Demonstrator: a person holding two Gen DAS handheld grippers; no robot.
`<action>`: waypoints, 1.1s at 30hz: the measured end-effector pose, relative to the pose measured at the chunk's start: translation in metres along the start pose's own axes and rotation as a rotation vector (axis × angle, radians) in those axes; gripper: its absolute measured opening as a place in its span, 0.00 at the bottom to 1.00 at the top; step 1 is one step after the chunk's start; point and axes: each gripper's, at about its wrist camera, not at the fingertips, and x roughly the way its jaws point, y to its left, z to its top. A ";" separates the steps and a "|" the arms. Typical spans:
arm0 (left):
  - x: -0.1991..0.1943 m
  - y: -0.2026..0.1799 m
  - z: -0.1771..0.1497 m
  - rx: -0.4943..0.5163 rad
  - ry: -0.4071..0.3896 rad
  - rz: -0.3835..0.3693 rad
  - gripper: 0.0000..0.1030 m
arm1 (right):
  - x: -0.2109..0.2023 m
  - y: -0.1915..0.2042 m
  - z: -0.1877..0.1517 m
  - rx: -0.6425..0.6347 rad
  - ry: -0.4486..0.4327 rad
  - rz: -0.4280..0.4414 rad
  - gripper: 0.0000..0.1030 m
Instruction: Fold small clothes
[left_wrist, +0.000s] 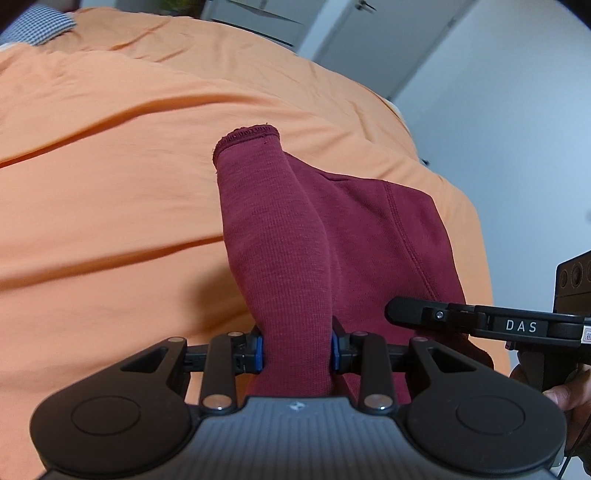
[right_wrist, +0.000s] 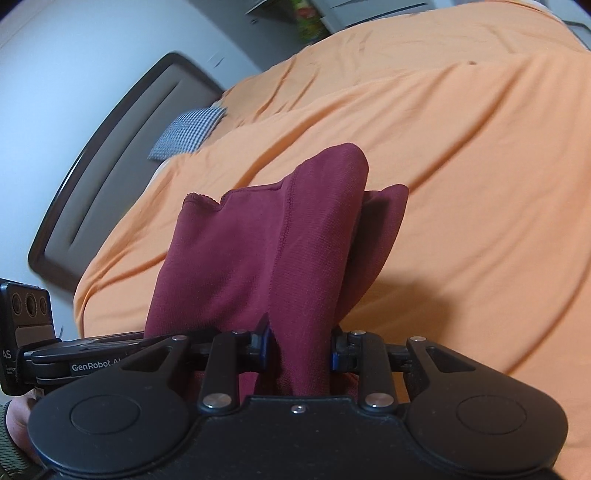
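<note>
A small maroon knit garment (left_wrist: 280, 236) hangs over an orange bedspread (left_wrist: 110, 177). My left gripper (left_wrist: 297, 350) is shut on a bunched sleeve-like part of it, whose hemmed cuff (left_wrist: 247, 134) points away from me. My right gripper (right_wrist: 301, 352) is shut on another bunched fold of the same garment (right_wrist: 258, 251). The two grippers are close side by side: the right one shows in the left wrist view (left_wrist: 480, 321), and the left one shows in the right wrist view (right_wrist: 74, 354). The gripped cloth hides the pads' inner faces.
The orange bedspread (right_wrist: 461, 184) fills most of both views. A blue checked pillow (right_wrist: 188, 134) lies by a dark headboard (right_wrist: 110, 166). White walls and cupboard doors (left_wrist: 388, 33) stand beyond the bed's edge.
</note>
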 end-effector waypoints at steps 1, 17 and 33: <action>-0.005 0.006 -0.001 -0.011 -0.007 0.005 0.33 | 0.004 0.009 0.001 -0.013 0.008 0.005 0.29; -0.040 0.118 0.008 -0.147 -0.078 0.080 0.33 | 0.113 0.105 0.034 -0.132 0.110 0.045 0.29; -0.012 0.226 0.101 -0.133 -0.151 0.108 0.34 | 0.244 0.171 0.122 -0.230 0.100 0.068 0.29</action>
